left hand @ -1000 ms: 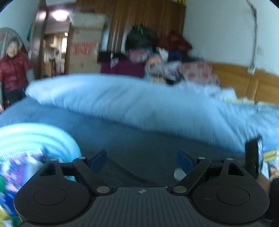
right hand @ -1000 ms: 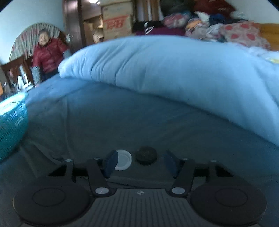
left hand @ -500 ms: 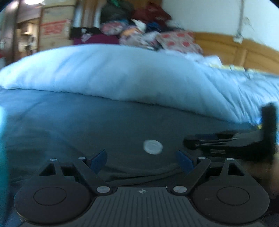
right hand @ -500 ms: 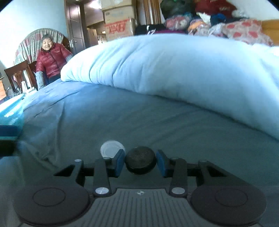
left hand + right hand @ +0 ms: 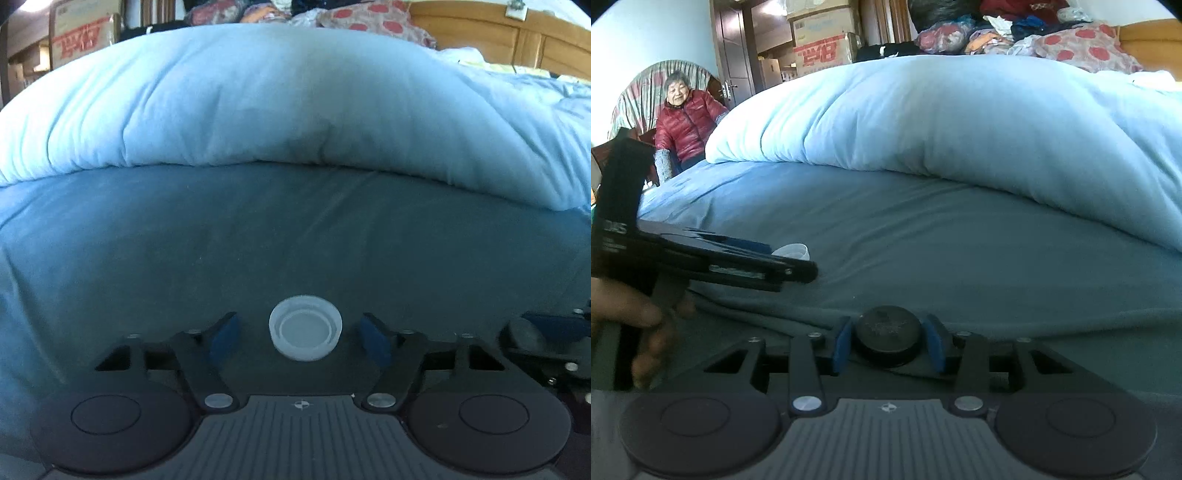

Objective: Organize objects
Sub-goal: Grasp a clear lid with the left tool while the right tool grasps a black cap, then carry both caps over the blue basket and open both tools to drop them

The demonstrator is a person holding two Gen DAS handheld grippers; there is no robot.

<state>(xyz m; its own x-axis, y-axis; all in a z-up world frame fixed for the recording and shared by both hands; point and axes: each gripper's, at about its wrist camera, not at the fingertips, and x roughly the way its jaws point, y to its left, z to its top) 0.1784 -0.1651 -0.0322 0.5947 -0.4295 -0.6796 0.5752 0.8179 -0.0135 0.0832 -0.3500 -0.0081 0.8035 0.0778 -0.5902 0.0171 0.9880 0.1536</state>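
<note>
Left wrist | left gripper jaws closing around white cap, previously ahead

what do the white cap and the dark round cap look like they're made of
White cap: likely plastic, translucent and smooth; light passes through its thin rim and moulded inner rings show. Dark round cap: unclear, perhaps plastic or rubber; its top looks matt and slightly mottled, with no shine.
</note>
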